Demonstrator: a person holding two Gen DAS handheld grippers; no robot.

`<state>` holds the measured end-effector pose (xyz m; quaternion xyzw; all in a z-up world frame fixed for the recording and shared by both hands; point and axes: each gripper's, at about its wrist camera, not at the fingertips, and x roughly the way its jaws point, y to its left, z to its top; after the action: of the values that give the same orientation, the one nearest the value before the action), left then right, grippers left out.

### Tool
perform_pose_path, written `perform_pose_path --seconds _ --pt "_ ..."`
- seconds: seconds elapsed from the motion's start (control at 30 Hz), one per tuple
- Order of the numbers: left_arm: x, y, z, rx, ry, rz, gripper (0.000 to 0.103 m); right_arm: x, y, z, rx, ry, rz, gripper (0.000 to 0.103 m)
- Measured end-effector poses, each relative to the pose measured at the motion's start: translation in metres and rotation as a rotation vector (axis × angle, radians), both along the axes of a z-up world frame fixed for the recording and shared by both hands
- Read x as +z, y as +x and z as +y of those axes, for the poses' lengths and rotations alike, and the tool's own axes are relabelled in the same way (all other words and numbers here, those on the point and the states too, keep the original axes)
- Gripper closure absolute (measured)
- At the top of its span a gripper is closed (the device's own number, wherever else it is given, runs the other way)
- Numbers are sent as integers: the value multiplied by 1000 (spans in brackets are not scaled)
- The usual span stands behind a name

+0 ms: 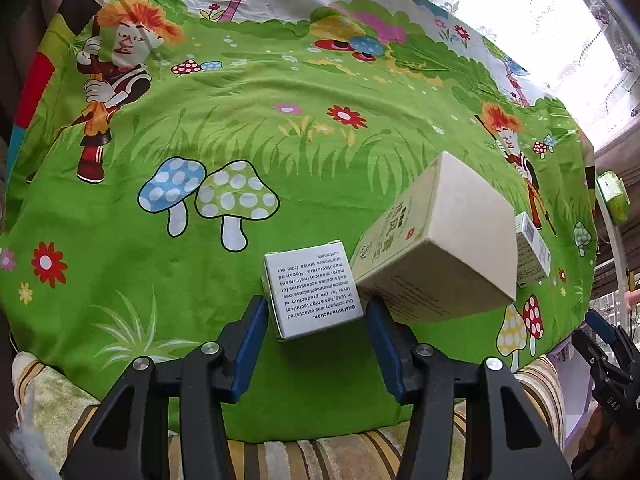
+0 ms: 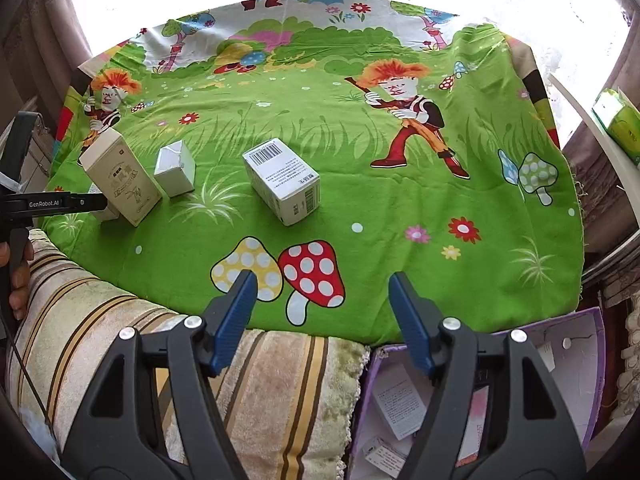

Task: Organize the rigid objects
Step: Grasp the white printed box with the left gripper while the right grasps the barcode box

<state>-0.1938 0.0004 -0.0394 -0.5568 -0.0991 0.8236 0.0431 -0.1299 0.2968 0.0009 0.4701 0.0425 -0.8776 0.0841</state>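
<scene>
Three boxes sit on the green cloth (image 2: 360, 208) over the surface. The small white box (image 1: 314, 290) lies between the left gripper (image 1: 316, 320) jaws, which stand apart, likely about to grab it. The tall cream box (image 1: 436, 240) leans just beside it. The barcode box (image 2: 282, 180) waits apart. The right gripper (image 2: 322, 300) jaws are apart and hold nothing.

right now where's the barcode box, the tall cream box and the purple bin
barcode box (image 2: 282, 180), right wrist view, on its side face
tall cream box (image 2: 122, 178), right wrist view, on its front face
purple bin (image 2: 599, 360), right wrist view, on its right wall
</scene>
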Motion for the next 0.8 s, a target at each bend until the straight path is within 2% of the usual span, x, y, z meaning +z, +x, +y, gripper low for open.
perform_pose_path --seconds 0.27,0.43,0.73,0.8 --pt "-6 -11 -2 11 -22 0 51 -8 -42 -31 105 47 13 27" --pt "-6 -14 -7 36 -21 23 52 -17 -67 -38 108 46 -6 27" --pt "-8 -6 -17 68 30 67 53 -33 -95 -43 80 30 -27 28" --pt "-9 -4 -20 80 42 72 53 -36 -96 -47 82 38 -34 41"
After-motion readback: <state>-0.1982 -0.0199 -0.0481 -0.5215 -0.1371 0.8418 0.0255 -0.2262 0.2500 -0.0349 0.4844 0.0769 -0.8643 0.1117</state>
